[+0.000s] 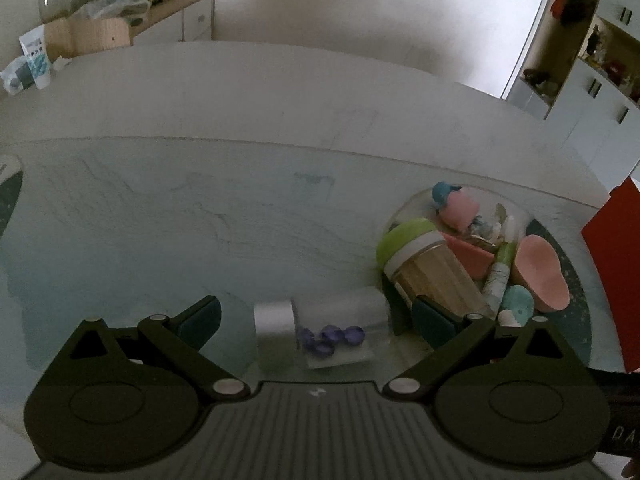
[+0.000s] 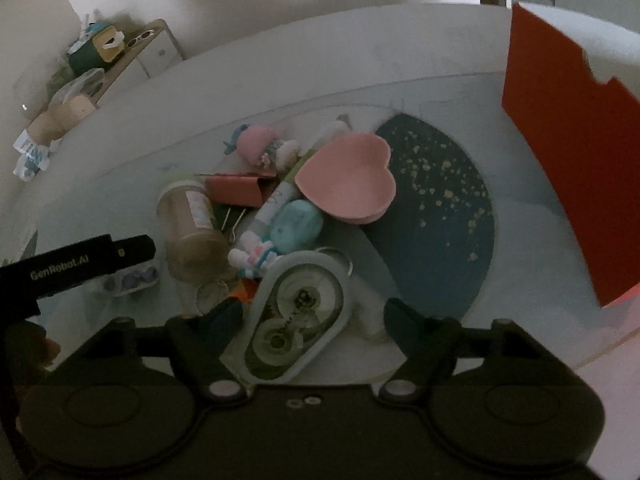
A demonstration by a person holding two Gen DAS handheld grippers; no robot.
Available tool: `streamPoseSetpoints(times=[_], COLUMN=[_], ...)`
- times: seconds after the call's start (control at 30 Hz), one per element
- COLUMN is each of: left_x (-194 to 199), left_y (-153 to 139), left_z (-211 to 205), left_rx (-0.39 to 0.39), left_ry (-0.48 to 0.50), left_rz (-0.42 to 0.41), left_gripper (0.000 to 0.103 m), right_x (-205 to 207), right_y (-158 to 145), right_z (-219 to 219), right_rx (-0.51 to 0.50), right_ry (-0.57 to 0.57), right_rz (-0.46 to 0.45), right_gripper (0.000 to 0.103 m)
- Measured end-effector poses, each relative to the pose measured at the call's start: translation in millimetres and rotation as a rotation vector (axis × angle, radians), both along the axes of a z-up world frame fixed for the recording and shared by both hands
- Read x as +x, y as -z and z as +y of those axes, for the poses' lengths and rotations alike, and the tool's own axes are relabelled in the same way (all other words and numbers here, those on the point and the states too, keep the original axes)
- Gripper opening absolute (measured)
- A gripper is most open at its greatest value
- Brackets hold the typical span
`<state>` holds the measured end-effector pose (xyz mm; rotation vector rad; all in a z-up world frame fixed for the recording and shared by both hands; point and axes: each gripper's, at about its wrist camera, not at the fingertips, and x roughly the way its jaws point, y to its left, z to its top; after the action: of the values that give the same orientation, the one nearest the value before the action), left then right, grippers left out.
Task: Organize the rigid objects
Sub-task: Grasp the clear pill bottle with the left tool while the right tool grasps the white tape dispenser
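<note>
Pale walls and a wooden sideboard (image 1: 176, 8) stand behind a glass-topped table (image 1: 160, 216), with a red box (image 2: 568, 160) upright at its right edge. Left claw (image 1: 316, 320) is spread wide and holds nothing; a clear jar with a silver lid (image 1: 320, 330), lying on its side with purple beads inside, sits between the fingers without visible contact. Just right of that claw is a heap of items on a clear round tray (image 1: 520, 212): a green-lidded jar of tan contents (image 1: 424, 268) on its side, a pink heart-shaped dish (image 2: 348, 178), a teal round case (image 2: 298, 228), a white tube (image 2: 272, 204) and a pink figurine (image 2: 256, 144). Right claw (image 2: 312, 316) is likewise wide open and empty; a correction tape dispenser (image 2: 296, 316) lies between its fingers, nearer the left finger (image 2: 228, 316), contact uncertain. A dark speckled mat (image 2: 440, 216) lies beyond.
</note>
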<state>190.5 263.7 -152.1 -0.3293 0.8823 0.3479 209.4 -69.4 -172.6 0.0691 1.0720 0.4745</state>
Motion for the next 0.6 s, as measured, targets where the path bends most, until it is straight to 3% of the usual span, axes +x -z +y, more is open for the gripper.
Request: streamPoseSetpoints(times=[0.2,0.43,0.6], left_x=[2.1,0.2,-0.2], left_y=[3.1,3.9,4.7], left_z=[2.8,3.8,0.7], left_rx=[-0.007,-0.014,-0.008], left_ry=[0.008,0.016,0.03], left_rz=[0.0,0.002,0.005], left_gripper=[0.1,0.077,0.075], right_x=[2.9,0.9,-1.0], right_y=[-1.3,-2.2,-2.7], right_z=[-0.2,-1.1,-6.5], right_rx=[0.032,0.033,0.031], right_ry=[0.016,0.024,0.023], right_rz=[0.021,0.023,0.02], right_gripper=[0.058,0.058,0.057])
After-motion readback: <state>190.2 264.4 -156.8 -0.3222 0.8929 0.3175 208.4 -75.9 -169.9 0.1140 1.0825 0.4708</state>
